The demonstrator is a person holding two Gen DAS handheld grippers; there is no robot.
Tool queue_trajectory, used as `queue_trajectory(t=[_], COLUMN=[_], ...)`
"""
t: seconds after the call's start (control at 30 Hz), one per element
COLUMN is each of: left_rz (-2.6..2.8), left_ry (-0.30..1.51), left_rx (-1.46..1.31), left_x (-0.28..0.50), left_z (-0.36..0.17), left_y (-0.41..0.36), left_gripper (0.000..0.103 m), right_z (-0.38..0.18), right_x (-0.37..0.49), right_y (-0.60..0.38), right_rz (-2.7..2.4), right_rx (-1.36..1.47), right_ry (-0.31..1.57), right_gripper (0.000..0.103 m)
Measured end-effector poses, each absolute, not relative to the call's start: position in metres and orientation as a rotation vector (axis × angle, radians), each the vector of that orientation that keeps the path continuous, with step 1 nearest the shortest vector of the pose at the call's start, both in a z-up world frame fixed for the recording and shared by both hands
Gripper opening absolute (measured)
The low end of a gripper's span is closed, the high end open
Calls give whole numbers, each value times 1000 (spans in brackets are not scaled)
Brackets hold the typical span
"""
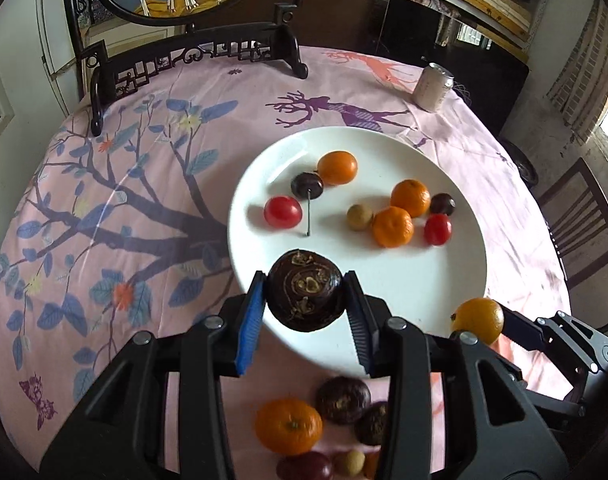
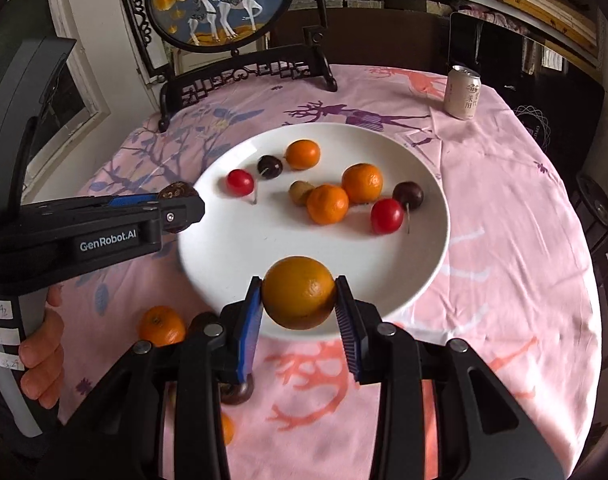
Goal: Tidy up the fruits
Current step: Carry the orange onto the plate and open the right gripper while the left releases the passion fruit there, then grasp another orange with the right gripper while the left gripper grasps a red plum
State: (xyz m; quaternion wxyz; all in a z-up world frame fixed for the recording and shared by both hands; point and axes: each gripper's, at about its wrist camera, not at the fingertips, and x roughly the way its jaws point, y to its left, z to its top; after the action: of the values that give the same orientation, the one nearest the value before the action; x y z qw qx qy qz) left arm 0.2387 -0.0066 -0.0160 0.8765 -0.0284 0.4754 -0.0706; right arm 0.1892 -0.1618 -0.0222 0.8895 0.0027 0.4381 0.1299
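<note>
My left gripper (image 1: 306, 300) is shut on a dark brown water chestnut (image 1: 304, 294), held over the near rim of the white plate (image 1: 404, 280). My right gripper (image 2: 299, 300) is shut on an orange (image 2: 299, 292), also above the plate's (image 2: 244, 248) near edge. On the plate lie three tangerines (image 1: 392, 226), two dark cherries (image 1: 307, 185), two red tomatoes (image 1: 283, 212) and a longan (image 1: 359, 217). In the right wrist view the left gripper (image 2: 180, 204) comes in from the left with the chestnut (image 2: 178, 191).
Loose fruit lies on the pink tablecloth near me: a tangerine (image 1: 288, 426), two chestnuts (image 1: 343, 399), a grape (image 1: 304, 466) and a longan (image 1: 350, 462). A drink can (image 1: 433, 87) stands at the far right. A carved screen stand (image 1: 192, 60) is at the back.
</note>
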Motion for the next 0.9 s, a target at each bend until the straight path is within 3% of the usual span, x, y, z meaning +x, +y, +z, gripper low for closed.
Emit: queue_trajectory(t=[0.47,0.5,0.57,0.67,0.73,0.9], left_rz=[-147,-143,-144,-153,-157,-179], left_ry=[1056,1054,1052,1026,992,887], left_rx=[-67,-63,-66,-75,-76,-89], left_x=[305,306,307,295,279,207], left_z=[-49,-48,-46,-31,-17,9], left_y=[-24,-25,-26,-21,-16,3], left_gripper=[40,41,44,47,57,66], right_z=[-58,-59,-57,-44,-31,-11], right_x=[261,263,263,252,235,174], right_y=[-177,-178,-178,-181,-184,-186], right_rz=[209,210,188,177,174,224], right_rx=[20,29,31,22,9,27], right_ry=[992,990,976,947,919,880], right_gripper=[37,43,54,54,59,59])
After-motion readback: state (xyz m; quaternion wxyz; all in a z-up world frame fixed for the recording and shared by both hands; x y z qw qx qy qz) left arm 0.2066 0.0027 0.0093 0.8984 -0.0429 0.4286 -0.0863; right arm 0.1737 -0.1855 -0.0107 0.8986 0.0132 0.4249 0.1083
